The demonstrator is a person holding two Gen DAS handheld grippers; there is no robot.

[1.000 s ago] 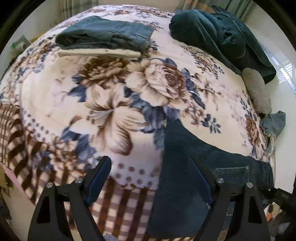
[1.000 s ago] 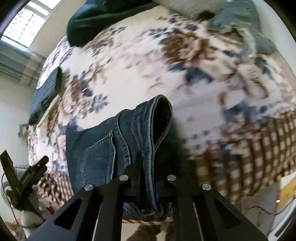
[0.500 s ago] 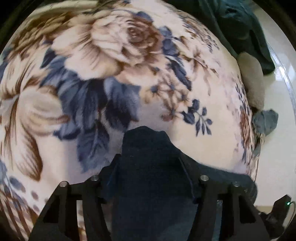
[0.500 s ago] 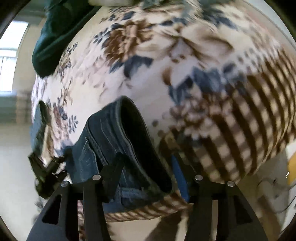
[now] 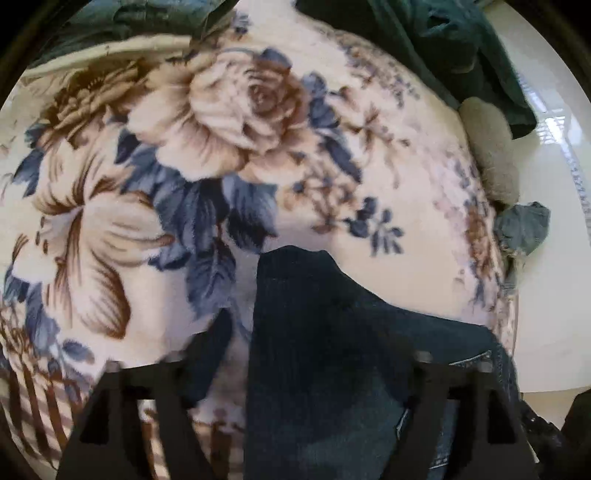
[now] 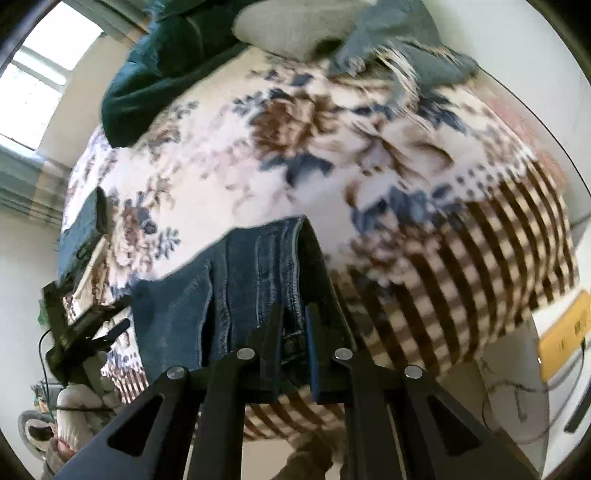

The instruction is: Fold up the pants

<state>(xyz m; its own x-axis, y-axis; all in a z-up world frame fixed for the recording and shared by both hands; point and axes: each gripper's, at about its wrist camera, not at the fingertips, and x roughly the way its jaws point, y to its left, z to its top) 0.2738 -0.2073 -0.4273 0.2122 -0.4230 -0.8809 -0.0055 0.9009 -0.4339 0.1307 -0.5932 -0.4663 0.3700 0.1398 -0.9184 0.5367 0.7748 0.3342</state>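
Note:
Dark blue jeans (image 5: 325, 332) lie on a floral blanket (image 5: 184, 147) at the bed's near edge. In the left wrist view a leg end of the jeans lies between the wide-apart fingers of my left gripper (image 5: 306, 354), which is open; the cloth covers the right finger. In the right wrist view my right gripper (image 6: 291, 325) is shut on the jeans' folded waistband (image 6: 273, 258), which stands up from the jaws. The left gripper (image 6: 85, 321) shows at the far left of that view.
Folded teal pants (image 5: 122, 26) on a cream piece lie at the far side. A dark green garment pile (image 5: 461, 48), a grey cushion (image 5: 491, 147) and a pale denim piece (image 5: 524, 229) sit on the right. Checked blanket border (image 6: 461, 266) hangs over the bed edge.
My right gripper, open half a second ago, has closed on the waistband. My left gripper stays open with the leg end between its fingers and has drawn back slightly.

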